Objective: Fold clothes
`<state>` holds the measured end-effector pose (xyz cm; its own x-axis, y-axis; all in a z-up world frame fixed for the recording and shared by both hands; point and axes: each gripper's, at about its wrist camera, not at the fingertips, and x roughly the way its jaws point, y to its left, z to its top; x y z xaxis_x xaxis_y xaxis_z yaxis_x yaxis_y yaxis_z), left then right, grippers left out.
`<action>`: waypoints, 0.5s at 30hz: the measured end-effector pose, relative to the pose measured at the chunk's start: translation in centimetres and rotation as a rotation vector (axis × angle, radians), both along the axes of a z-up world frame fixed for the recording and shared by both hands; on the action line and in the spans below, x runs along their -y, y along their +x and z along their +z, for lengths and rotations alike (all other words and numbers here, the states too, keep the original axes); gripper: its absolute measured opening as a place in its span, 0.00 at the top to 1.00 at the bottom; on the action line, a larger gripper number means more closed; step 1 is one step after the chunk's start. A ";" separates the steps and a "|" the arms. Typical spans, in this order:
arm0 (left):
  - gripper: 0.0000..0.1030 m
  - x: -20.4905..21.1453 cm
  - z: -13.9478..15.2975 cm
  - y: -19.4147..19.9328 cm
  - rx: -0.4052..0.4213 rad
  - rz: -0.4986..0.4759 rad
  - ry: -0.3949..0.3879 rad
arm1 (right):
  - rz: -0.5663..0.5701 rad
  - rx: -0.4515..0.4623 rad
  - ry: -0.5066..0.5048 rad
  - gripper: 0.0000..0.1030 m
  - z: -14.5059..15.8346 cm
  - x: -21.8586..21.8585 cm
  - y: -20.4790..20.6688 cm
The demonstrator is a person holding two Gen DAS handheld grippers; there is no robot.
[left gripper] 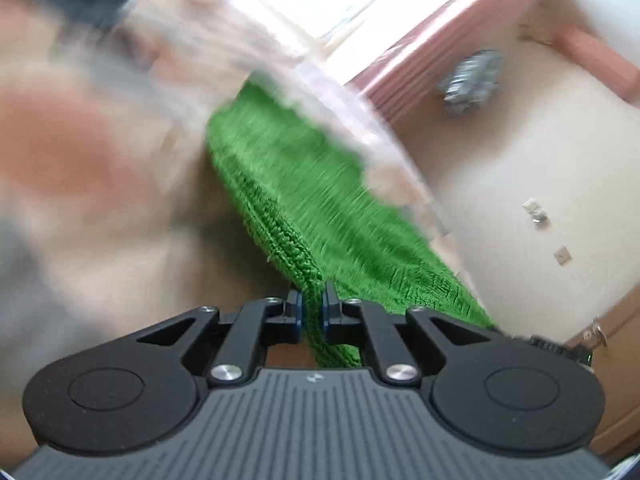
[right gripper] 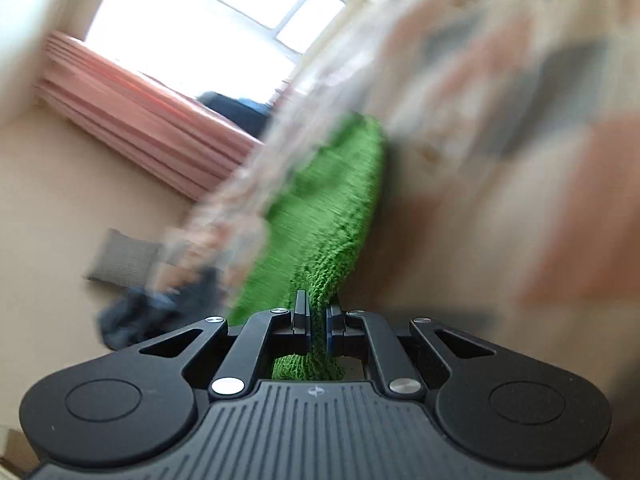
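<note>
A bright green knitted garment [left gripper: 304, 184] stretches away from my left gripper [left gripper: 312, 300], whose jaws are shut on its ribbed edge. In the right wrist view the same green knit [right gripper: 332, 200] runs forward from my right gripper [right gripper: 318, 320], also shut on a bunched edge of it. Both views are tilted and heavily blurred by motion. A pale patterned cloth surface [left gripper: 100, 160] lies under the garment, and its fringed border [left gripper: 320, 92] crosses over the knit's far part. The same patterned surface [right gripper: 500, 140] fills the right of the right wrist view.
Pink curtains [right gripper: 140, 120] hang below a bright window [right gripper: 208, 20]. A dark blue garment [right gripper: 160, 312] and a grey cushion [right gripper: 124, 258] lie on the beige floor at left. A cream wall [left gripper: 540, 152] with small fittings and a wooden door [left gripper: 612, 328] show at right.
</note>
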<state>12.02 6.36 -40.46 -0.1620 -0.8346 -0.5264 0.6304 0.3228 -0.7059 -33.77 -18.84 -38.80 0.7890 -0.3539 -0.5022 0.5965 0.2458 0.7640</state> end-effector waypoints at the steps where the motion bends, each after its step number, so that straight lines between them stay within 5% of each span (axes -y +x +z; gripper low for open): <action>1: 0.94 -0.2 -1.8 -0.4 -0.042 0.023 0.040 | -0.028 -0.051 0.051 0.94 -2.2 -0.2 -0.3; 4: 0.91 -1.1 -4.2 -0.4 -0.151 0.096 0.022 | -0.078 0.029 0.118 0.90 -5.5 -0.6 -1.2; 6: 0.74 -1.3 -3.7 -0.3 -0.160 0.105 -0.010 | -0.087 0.036 0.054 0.74 -4.4 -1.1 -0.9; 8: 0.57 -0.7 -3.2 -0.3 -0.143 0.096 -0.016 | -0.073 0.027 -0.002 0.39 -3.7 -1.5 -0.2; 10: 0.56 0.2 -3.3 -0.4 -0.148 0.085 -0.007 | -0.057 0.001 -0.010 0.40 -4.0 -1.5 0.8; 12: 0.63 1.1 -3.6 -0.5 -0.173 0.083 -0.001 | -0.033 -0.035 0.004 0.65 -4.7 -1.5 2.0; 13: 0.78 1.5 -3.5 -0.5 -0.171 0.084 0.007 | -0.023 -0.051 0.009 0.91 -4.9 -1.5 2.4; 14: 0.90 1.7 -3.0 -0.8 -0.143 0.083 0.018 | -0.018 -0.064 0.006 0.92 -4.7 -1.6 2.6; 15: 0.91 1.8 -2.0 -1.3 -0.087 0.076 0.019 | -0.015 -0.077 -0.011 0.92 -4.3 -1.9 2.7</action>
